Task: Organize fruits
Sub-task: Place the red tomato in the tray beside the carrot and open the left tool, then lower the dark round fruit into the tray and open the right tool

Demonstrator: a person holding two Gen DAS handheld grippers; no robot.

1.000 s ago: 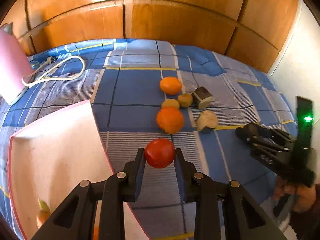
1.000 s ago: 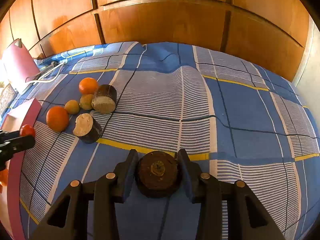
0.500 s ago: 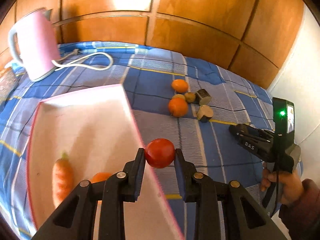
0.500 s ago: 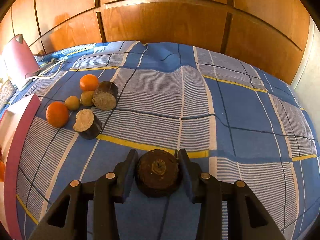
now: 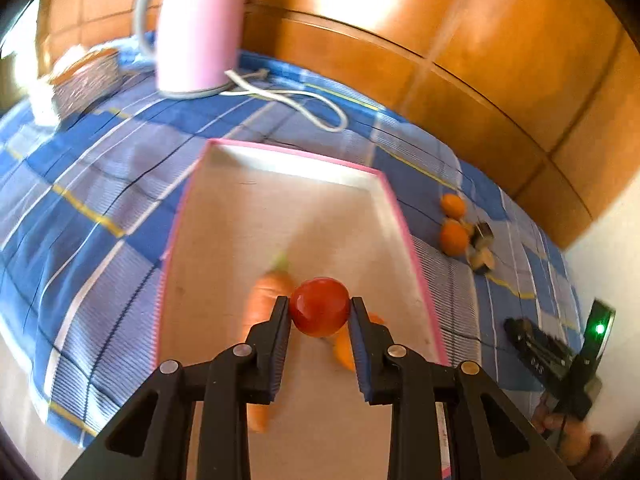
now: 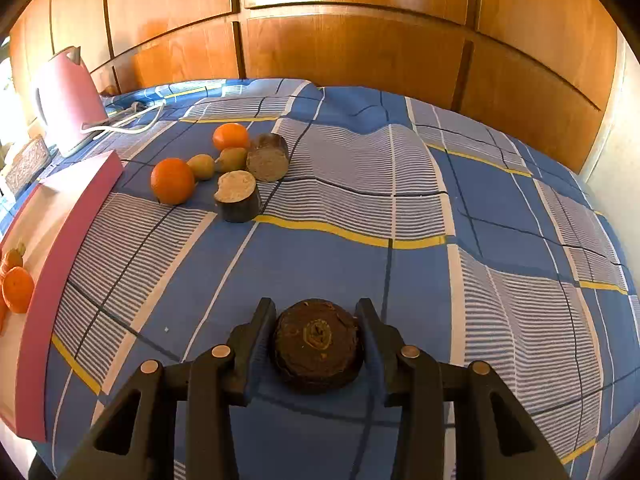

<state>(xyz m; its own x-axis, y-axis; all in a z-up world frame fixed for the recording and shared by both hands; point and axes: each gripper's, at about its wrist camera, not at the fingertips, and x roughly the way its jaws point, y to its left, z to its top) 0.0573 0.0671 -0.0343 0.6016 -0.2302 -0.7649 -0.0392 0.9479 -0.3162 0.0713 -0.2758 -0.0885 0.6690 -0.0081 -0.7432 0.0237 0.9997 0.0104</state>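
Observation:
My left gripper [image 5: 319,312] is shut on a red tomato [image 5: 319,307] and holds it above the pink-rimmed tray [image 5: 390,200]. In the tray lie a carrot [image 5: 262,300] and an orange fruit [image 5: 344,350], partly hidden behind the fingers. My right gripper [image 6: 316,334] is shut on a dark brown round piece [image 6: 318,344] just above the blue checked cloth. On the cloth further back sit two oranges [image 6: 172,180], two small yellow-green fruits [image 6: 202,166] and two dark cut pieces [image 6: 238,196]. The right gripper also shows at the right edge of the left wrist view [image 5: 540,354].
A pink kettle [image 5: 196,28] with a white cord [image 5: 304,104] stands behind the tray. A stack of patterned plates [image 5: 86,80] lies at the far left. Wooden panels close off the back. The tray's pink wall [image 6: 60,264] lies left of the right gripper.
My left gripper has carried the tomato leftward from over the cloth to over the tray, and the kettle has come into view. The right gripper has shifted slightly with its brown piece.

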